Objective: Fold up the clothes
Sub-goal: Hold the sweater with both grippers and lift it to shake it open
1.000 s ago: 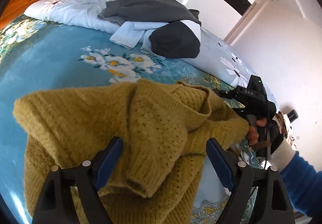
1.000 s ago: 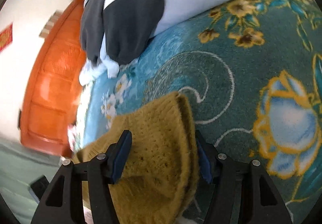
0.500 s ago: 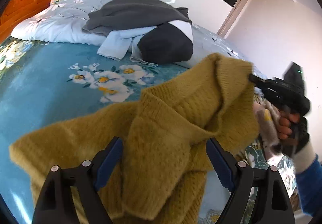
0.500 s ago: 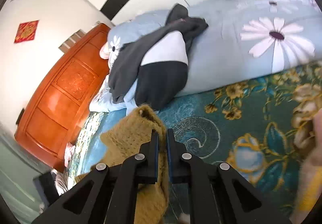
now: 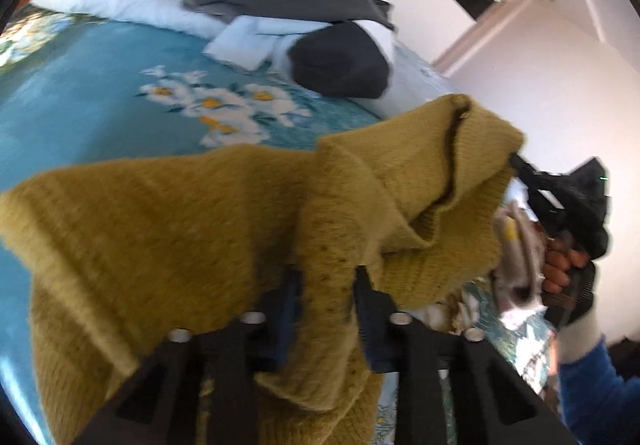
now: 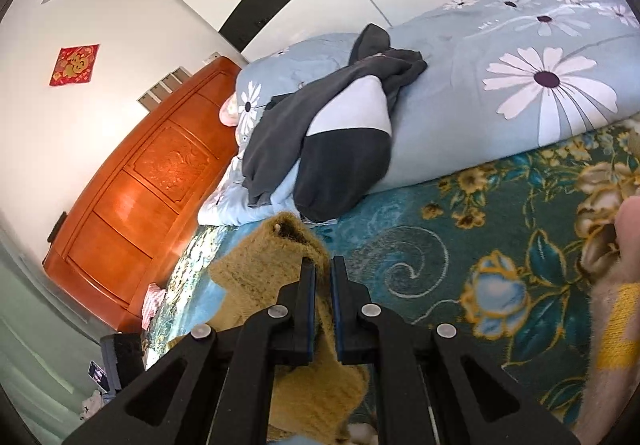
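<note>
A mustard-yellow knitted sweater (image 5: 192, 229) hangs in the air above the blue floral bedspread (image 5: 80, 93). My left gripper (image 5: 326, 285) is shut on a fold of the sweater near its middle. My right gripper (image 6: 323, 273) is shut on another edge of the sweater (image 6: 264, 265), its jaws almost touching. In the left wrist view the right gripper (image 5: 516, 161) holds the sweater's raised corner at the right, with the person's hand behind it.
A pile of dark grey and pale blue clothes (image 6: 328, 141) lies on a light blue daisy-print duvet (image 6: 520, 85) at the back of the bed. An orange wooden headboard (image 6: 148, 181) stands at the left. A beige and yellow item (image 6: 612, 325) lies at the right edge.
My left gripper closed on the sweater; it was open in both earlier frames. My right gripper shut on the sweater's edge and lifted it off the bedspread.
</note>
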Demonstrator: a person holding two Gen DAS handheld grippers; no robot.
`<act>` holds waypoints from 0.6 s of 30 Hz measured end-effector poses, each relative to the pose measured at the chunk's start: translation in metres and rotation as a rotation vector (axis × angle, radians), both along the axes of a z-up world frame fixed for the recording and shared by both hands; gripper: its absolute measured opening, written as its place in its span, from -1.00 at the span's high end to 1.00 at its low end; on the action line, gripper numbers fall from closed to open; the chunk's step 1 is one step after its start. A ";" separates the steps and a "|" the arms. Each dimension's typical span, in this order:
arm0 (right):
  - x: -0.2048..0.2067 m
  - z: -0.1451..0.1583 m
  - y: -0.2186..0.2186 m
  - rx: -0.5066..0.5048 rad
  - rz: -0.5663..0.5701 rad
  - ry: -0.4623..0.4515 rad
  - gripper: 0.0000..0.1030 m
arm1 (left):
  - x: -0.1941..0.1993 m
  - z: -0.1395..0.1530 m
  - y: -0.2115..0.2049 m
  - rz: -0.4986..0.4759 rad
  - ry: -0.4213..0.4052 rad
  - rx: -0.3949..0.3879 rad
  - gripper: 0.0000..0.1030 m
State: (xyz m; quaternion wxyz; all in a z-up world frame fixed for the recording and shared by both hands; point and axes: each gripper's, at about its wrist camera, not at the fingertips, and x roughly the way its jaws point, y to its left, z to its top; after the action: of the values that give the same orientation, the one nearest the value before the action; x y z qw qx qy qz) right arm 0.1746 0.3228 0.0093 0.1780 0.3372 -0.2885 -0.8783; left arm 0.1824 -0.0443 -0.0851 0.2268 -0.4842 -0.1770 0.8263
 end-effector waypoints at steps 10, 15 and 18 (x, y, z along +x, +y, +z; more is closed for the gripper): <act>0.011 0.110 -0.031 -0.012 0.035 0.218 1.00 | 0.039 0.150 -0.030 0.184 0.372 -0.221 0.81; 0.027 0.175 -0.056 0.065 0.115 0.344 1.00 | 0.071 0.225 -0.031 0.206 0.533 -0.329 0.81; 0.035 0.167 -0.066 0.075 0.157 0.326 0.99 | 0.090 0.240 -0.029 0.226 0.583 -0.390 0.81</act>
State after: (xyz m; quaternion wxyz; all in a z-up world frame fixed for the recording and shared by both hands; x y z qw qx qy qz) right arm 0.2099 0.2564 0.1758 0.2776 0.2180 -0.1958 -0.9149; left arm 0.2729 -0.0731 0.1548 0.0785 -0.2398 0.0037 0.9677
